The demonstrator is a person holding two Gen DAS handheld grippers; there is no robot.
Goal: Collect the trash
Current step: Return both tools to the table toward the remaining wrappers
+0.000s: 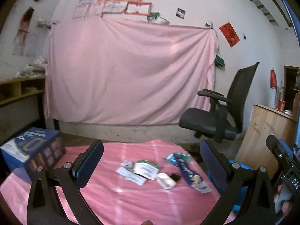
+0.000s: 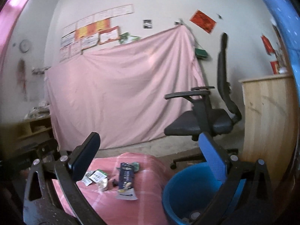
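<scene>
Far behind everything a big pink sheet [image 1: 129, 71] hangs on the wall, and a black office chair [image 1: 223, 112] stands to its right, near a wooden cabinet [image 2: 268, 120]. In front of you the surface [image 1: 116, 202] is covered with a pink checked cloth. At its left far corner lies a blue printed box [image 1: 31, 150]. At the right side of the surface, lower than it, stands the blue bin [image 2: 189, 193] (some small round things lie at its bottom, too blurred to name).

Your left claw [image 1: 151, 161] has both fingers spread wide apart with nothing between them. Your right claw [image 2: 148, 153] is equally wide apart and empty, and its right finger [image 2: 211, 159] stands in front of the bin.

The trash lies together on the middle of the surface: a long dark blue wrapper [image 1: 191, 174] at the right, white and green paper packets [image 1: 144, 168] at the left, and between them a small white crumpled piece [image 1: 166, 181] beside a little black thing [image 1: 175, 176].
</scene>
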